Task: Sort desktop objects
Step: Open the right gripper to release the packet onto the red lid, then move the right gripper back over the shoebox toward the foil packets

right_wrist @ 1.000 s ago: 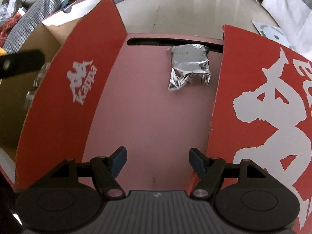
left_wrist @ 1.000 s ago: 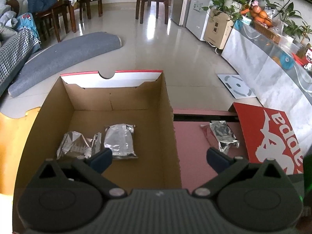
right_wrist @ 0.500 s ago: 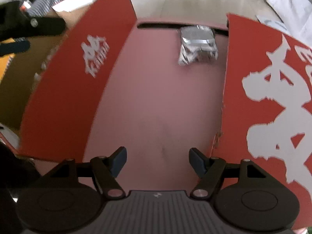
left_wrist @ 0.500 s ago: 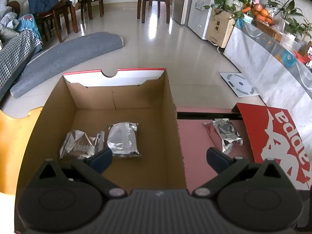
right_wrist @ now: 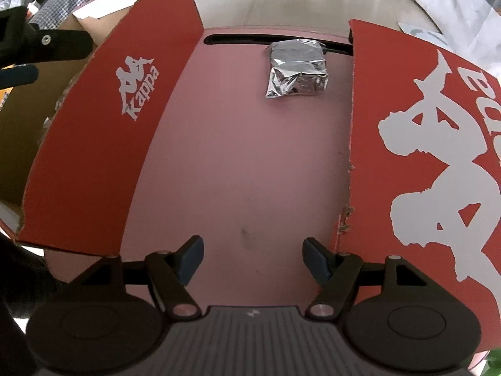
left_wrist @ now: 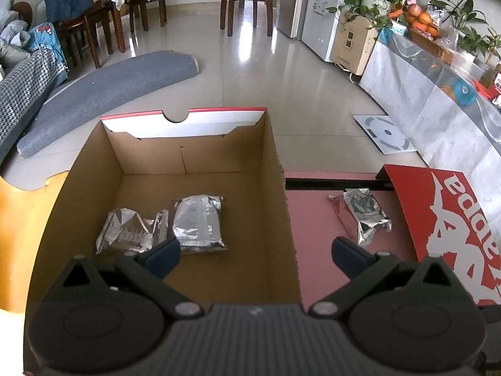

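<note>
jaws: both pairs released, empty | foil packet now nearer right gripper

Even daylight is cast throughout — glare is thrown on the floor tiles far ahead of the left claw. Edges are bent by fisheye distortion; corners are vignetted.

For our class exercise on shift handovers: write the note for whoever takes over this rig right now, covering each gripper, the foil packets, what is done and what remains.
Left gripper: open, empty, above the cardboard box.
Right gripper: open, empty, over the red lid.
Done: two foil packets lie in the box.
Left: one foil packet at the lid's far end, untouched; it probably goes in the box next.
</note>
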Demonstrator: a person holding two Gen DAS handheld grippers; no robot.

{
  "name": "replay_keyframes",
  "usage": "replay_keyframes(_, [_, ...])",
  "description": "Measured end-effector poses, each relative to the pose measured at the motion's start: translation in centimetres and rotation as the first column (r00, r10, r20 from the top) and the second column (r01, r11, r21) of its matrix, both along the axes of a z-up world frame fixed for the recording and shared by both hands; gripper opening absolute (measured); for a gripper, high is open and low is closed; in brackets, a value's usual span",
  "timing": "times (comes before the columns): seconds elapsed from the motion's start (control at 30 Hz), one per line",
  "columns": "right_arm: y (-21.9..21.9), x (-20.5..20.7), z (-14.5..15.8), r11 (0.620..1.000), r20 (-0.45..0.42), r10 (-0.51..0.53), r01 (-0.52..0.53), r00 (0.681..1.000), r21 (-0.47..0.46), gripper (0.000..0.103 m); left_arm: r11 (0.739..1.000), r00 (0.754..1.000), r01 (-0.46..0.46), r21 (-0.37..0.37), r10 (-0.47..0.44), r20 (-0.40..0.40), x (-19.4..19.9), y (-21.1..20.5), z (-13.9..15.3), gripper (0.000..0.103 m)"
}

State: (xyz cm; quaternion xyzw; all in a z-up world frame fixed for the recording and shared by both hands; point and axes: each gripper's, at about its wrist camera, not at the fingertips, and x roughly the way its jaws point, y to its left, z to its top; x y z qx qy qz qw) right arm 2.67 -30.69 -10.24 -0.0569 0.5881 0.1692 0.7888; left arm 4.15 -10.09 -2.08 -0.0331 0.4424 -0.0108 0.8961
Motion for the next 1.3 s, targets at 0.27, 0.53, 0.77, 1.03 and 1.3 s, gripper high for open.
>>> replay_keyframes(0.27, [1.9, -0.2, 2.4, 0.998, 0.119, 0.056, -0.060, 0.991, 0.026, 0.071, 1.000, 1.000, -0.007, 0.009, 0.007, 0.006, -0.4, 0.6, 0.2, 0.103])
replay_keyframes(0.53, [3.4, 0.3, 4.3, 0.996, 0.161, 0.060, -0.070, 0.985, 0.057, 0.072, 0.998, 0.998, -0.060, 0.021, 0.060, -0.003, -1.0, 2.6, 0.4, 0.103])
replay_keyframes(0.77, [5.3, 0.6, 6.0, 0.988, 0.203, 0.118, -0.135, 0.972, 0.073, 0.072, 0.995, 0.997, -0.072, 0.069, 0.074, -0.022, -1.5, 4.4, 0.3, 0.103])
replay_keyframes(1.03, [6.7, 0.4, 7.5, 0.986, 0.262, 0.130, -0.153, 0.956, 0.069, 0.072, 0.991, 0.995, -0.091, 0.098, 0.095, -0.037, -2.5, 5.7, 0.1, 0.103])
replay_keyframes(1.3, [7.9, 1.0, 9.6, 0.984, 0.311, 0.163, -0.177, 0.936, 0.017, 0.071, 0.988, 0.995, -0.088, 0.130, 0.094, -0.038, -3.0, 6.2, 0.6, 0.103])
